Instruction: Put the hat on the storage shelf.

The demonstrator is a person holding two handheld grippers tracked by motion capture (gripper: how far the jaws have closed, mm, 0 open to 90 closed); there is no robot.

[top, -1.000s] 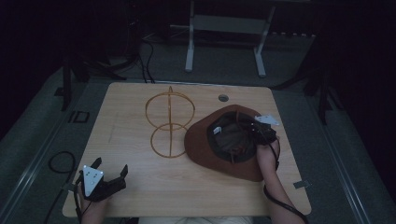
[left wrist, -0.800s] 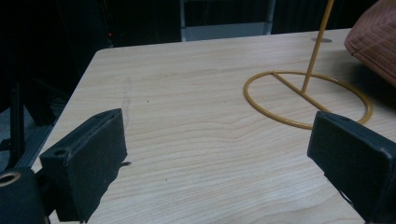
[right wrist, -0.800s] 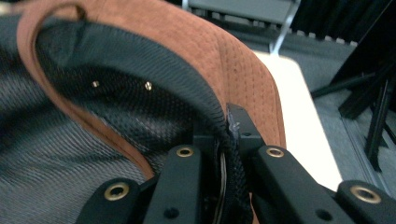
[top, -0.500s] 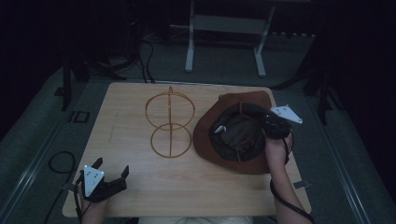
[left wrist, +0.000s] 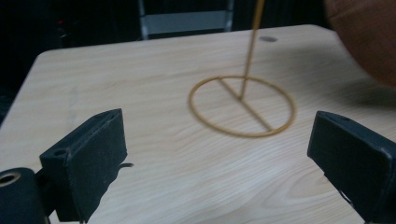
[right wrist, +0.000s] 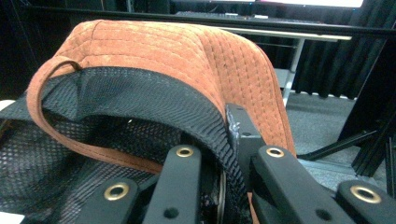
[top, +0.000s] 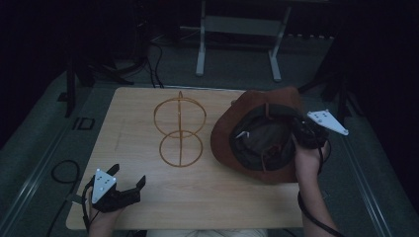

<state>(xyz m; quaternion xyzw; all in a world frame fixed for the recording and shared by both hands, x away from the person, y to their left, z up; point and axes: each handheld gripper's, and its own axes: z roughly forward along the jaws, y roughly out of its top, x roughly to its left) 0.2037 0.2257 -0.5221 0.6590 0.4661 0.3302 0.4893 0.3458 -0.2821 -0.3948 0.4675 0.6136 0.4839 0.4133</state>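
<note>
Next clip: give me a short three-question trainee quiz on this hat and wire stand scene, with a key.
1. True or false: the right gripper is shut on the brown suede hat with black mesh lining.
2. What does the gold wire stand with two rings rest on?
A. the floor
B. the light wooden table
C. the hat
3. How do the jaws of the left gripper stand, and is anything between them?

Key:
1. True; its jaws pinch the hat's edge.
2. B
3. Open, with nothing between them.
</note>
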